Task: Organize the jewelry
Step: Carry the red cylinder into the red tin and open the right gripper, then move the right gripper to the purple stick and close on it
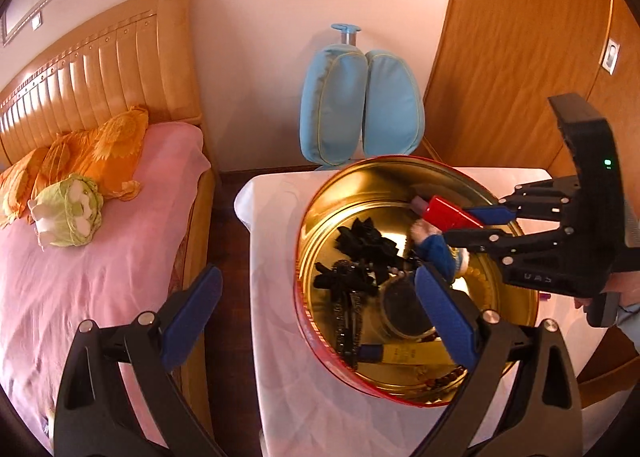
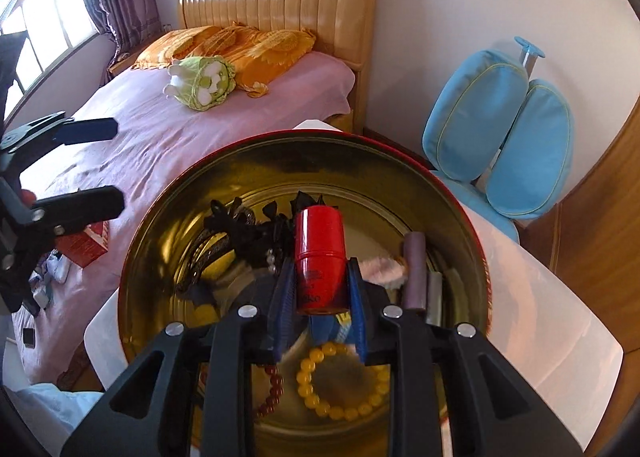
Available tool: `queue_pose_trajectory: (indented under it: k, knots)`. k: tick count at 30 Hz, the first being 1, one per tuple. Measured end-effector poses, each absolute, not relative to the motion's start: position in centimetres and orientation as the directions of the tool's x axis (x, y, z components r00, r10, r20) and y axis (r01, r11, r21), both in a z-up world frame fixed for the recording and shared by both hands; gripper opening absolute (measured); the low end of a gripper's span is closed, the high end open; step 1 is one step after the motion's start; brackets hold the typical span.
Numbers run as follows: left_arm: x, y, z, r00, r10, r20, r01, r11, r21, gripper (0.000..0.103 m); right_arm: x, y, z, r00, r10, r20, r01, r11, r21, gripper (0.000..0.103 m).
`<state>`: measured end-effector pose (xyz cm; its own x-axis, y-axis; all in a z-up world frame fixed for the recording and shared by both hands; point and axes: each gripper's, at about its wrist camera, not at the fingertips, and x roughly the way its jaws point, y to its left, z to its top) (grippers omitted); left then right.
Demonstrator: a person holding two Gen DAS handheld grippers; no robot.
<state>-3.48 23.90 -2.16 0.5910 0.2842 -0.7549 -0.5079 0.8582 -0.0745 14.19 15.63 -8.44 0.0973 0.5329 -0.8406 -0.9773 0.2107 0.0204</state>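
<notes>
**A:** Red is what's showing nearest, is it?

**B:** Yes. A small red cylindrical case [image 2: 320, 257] is sitting clamped between the blue pads of the right gripper [image 2: 320, 293], hanging just over the open round tin [image 2: 460, 225]. Gripping it by its lower half is leaving the cap end pointing ahead, probably so it can be placed or lifted cleanly.

**A:** What is lying below it?

**B:** A yellow bead bracelet [image 2: 340, 385] and a dark red bead strand [image 2: 274, 389] are resting at the tin's near edge. Farther in, black hair accessories [image 2: 248, 225] are bunching toward the left wall, and a mauve tube [image 2: 414, 273] is leaning by the right wall.

**A:** And the other hand?

**B:** The left gripper [image 1: 316, 317] is hovering over the tin's left rim with its jaws wide apart, holding nothing, seemingly waiting.

**A:** Beyond that?

**B:** The tin is sitting on a white table [image 2: 552, 321]; a pink bed [image 2: 168, 129] and blue chair [image 2: 500, 129] are standing behind.
</notes>
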Motion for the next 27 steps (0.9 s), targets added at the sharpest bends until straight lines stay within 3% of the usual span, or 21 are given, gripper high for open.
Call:
queue_pose_trajectory:
  k: [7, 11, 13, 17, 27]
  knots:
    - [-5.3, 26.3, -3.9, 0.587, 0.255, -0.768, -0.482, 0.873, -0.079, 0.095, 15.1, 20.5, -11.9, 0.167, 0.421, -0.892, -0.959, 0.280, -0.047, 0.027]
    - [-5.6, 26.4, -4.3, 0.600, 0.230, -0.766, -0.471, 0.876, -0.106, 0.095, 14.9, 20.2, -11.8, 0.171, 0.424, -0.889, -0.954, 0.297, -0.042, 0.028]
    - [-5.4, 26.1, -4.4, 0.603, 0.224, -0.766, -0.469, 0.876, -0.114, 0.095, 14.8, 20.1, -11.6, 0.174, 0.436, -0.883, -0.955, 0.293, -0.043, 0.036]
    - [-5.1, 24.7, -3.9, 0.611, 0.216, -0.762, -0.458, 0.881, -0.118, 0.095, 14.4, 18.7, -10.8, 0.169, 0.475, -0.864, -0.959, 0.281, -0.033, 0.038]
    - [-3.9, 17.3, -2.0, 0.646, 0.195, -0.738, -0.394, 0.913, -0.104, 0.095, 14.5, 10.6, -6.7, 0.174, 0.620, -0.765, -0.956, 0.293, 0.020, 0.089]
